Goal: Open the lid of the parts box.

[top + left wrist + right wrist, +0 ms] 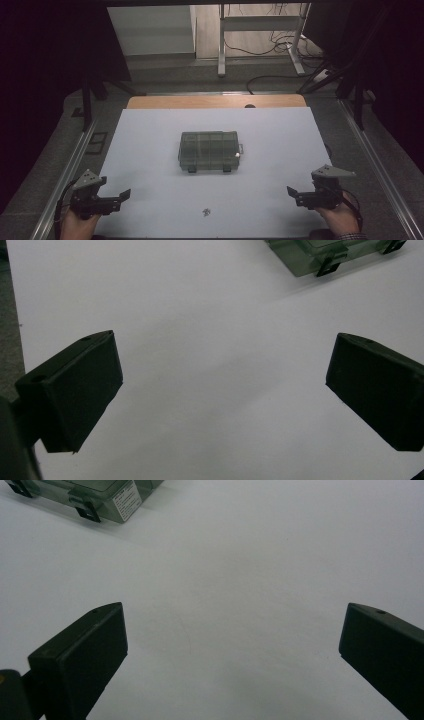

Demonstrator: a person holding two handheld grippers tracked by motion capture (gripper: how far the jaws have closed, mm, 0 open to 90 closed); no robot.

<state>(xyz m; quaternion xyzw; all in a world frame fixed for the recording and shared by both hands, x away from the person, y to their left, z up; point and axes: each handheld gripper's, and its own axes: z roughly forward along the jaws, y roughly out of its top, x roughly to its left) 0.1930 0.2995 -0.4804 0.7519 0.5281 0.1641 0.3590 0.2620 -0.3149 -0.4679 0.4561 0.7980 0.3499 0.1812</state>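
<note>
While both the left gripper (118, 196) and right gripper (296, 194) wait with fingers spread and empty at the near corners, the closed box (208, 151) sits untouched mid-tabletop (150, 150); everything appears left to do.

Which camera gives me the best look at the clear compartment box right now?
The high view: the whole clear compartment box sits closed mid-sheet, latches facing the person. The left gripper view catches just a front corner with two latches; the right gripper view shows the labelled corner.
</note>
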